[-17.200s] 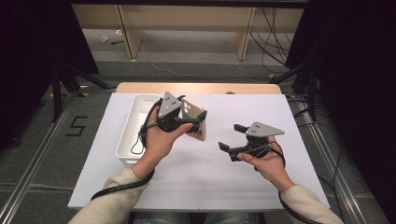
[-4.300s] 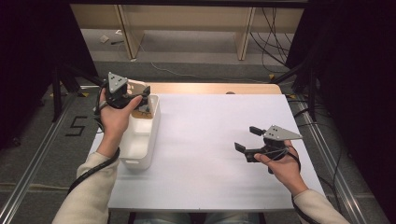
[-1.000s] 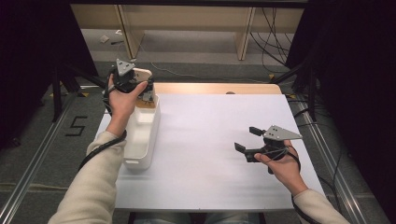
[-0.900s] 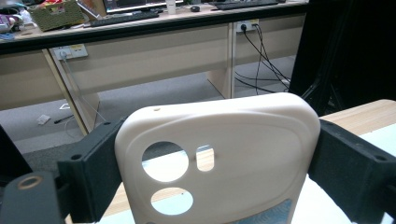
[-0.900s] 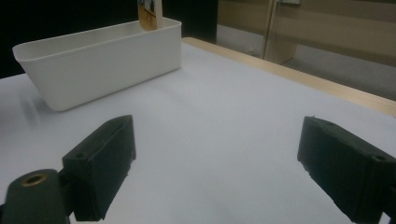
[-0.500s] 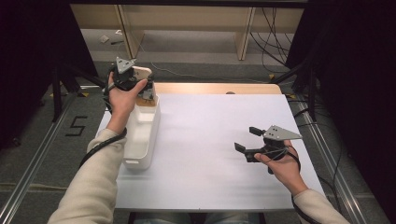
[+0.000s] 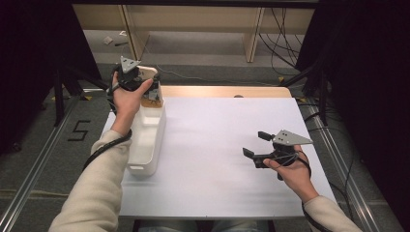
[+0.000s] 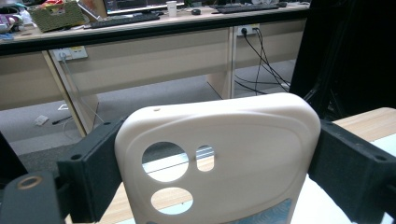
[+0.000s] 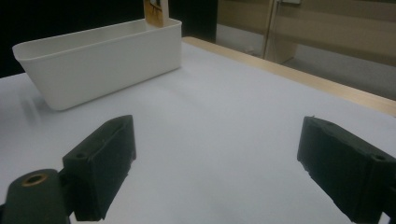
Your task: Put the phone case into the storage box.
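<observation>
A: Where's the phone case (image 8: pixel 219 158)?
B: Pinched in the left gripper (image 7: pixel 140 82) at eleven o'clock, above the white bin (image 7: pixel 145 140); its cut-outs show close up.
A: The right gripper (image 7: pixel 255 144)?
B: Spread, empty, at four o'clock.

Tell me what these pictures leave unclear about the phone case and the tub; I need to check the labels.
- Phone case: in the left gripper view its lower end is cut off by the bottom edge; in the high view the hand and the left tongs cover most of it.
- White tub: in the right gripper view its near wall hides the inside.
- Card in the tub: cut off by the top edge there; print too small.
</observation>
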`<control>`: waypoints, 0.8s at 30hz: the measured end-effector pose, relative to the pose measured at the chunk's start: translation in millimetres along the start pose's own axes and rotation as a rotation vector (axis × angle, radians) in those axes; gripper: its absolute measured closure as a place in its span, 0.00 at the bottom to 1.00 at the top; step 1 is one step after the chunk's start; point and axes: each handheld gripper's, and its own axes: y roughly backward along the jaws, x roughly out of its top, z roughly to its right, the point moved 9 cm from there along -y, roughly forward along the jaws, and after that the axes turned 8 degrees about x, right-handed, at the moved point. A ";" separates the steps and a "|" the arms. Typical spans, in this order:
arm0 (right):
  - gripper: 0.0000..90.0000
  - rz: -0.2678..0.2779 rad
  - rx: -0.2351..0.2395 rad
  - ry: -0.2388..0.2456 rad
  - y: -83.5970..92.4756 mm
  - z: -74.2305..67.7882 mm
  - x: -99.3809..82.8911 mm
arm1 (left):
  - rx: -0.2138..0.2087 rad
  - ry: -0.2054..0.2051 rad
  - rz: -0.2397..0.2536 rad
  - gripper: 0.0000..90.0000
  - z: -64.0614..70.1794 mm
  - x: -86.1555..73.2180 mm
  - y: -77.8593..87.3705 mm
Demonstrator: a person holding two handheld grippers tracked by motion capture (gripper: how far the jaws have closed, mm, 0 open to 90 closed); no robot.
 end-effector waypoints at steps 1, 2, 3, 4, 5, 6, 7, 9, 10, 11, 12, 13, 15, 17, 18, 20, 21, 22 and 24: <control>0.14 0.001 0.001 -0.001 -0.1 -0.2 0.0 | 0.000 -0.002 0.000 0.11 -0.4 0.4 -0.6; 0.14 -0.001 0.001 -0.001 0.0 -0.2 -0.1 | 0.000 -0.002 0.001 0.11 -0.4 0.8 -1.3; 0.14 0.001 0.001 -0.001 -0.1 -0.3 0.1 | -0.001 0.000 0.001 0.11 0.0 1.1 -2.3; 0.14 -0.001 0.002 0.000 -0.1 -0.3 -0.1 | -0.002 0.000 0.001 0.11 0.1 1.2 -2.9; 0.14 -0.001 0.002 0.000 -0.2 -0.3 -0.1 | -0.001 -0.002 0.000 0.11 0.1 1.2 -3.6; 0.14 0.000 0.001 0.000 -0.3 -0.3 -0.1 | 0.000 -0.001 -0.001 0.11 0.2 1.0 -4.4; 0.14 -0.001 0.002 0.000 -0.2 -0.2 -0.3 | 0.001 0.000 -0.002 0.11 -0.1 0.9 -5.1; 0.14 0.000 0.001 -0.001 0.0 0.0 -0.1 | 0.002 0.003 -0.003 0.11 -0.6 0.8 -6.5; 0.14 0.000 0.001 0.000 0.1 -0.1 0.0 | 0.003 0.001 -0.005 0.11 -1.2 0.6 -7.0; 0.14 0.001 0.002 -0.002 0.0 -0.3 0.1 | 0.004 -0.001 -0.004 0.11 -1.8 0.6 -7.5; 0.14 -0.001 0.002 -0.001 0.0 -0.3 -0.1 | 0.003 0.001 -0.004 0.11 -2.1 0.7 -8.0; 0.14 -0.001 0.003 0.000 -0.2 -0.3 -0.3 | 0.003 0.006 -0.005 0.11 -2.1 0.6 -8.4; 0.14 0.000 0.003 0.000 -0.4 -0.4 -0.2 | 0.004 0.002 -0.006 0.11 -2.7 0.6 -9.4; 0.14 -0.001 0.003 0.000 -0.3 -0.3 -0.3 | 0.005 0.002 -0.007 0.11 -3.0 0.8 -10.6; 0.14 -0.001 0.003 0.000 -0.3 -0.2 -0.3 | 0.005 0.006 -0.007 0.11 -2.8 0.7 -11.2; 0.14 -0.001 0.002 0.001 -0.5 -0.1 -0.4 | 0.008 0.005 -0.012 0.11 -3.0 0.2 -12.4; 0.14 0.000 0.003 0.000 -0.5 -0.4 -0.3 | 0.009 0.001 -0.013 0.11 -3.4 -0.1 -13.0; 0.14 0.000 0.003 0.000 -0.4 -0.4 -0.3 | 0.010 0.002 -0.015 0.11 -3.6 -0.5 -13.7; 0.14 -0.002 0.005 0.001 -0.1 -0.3 -0.5 | 0.010 0.003 -0.016 0.11 -4.1 -1.0 -14.5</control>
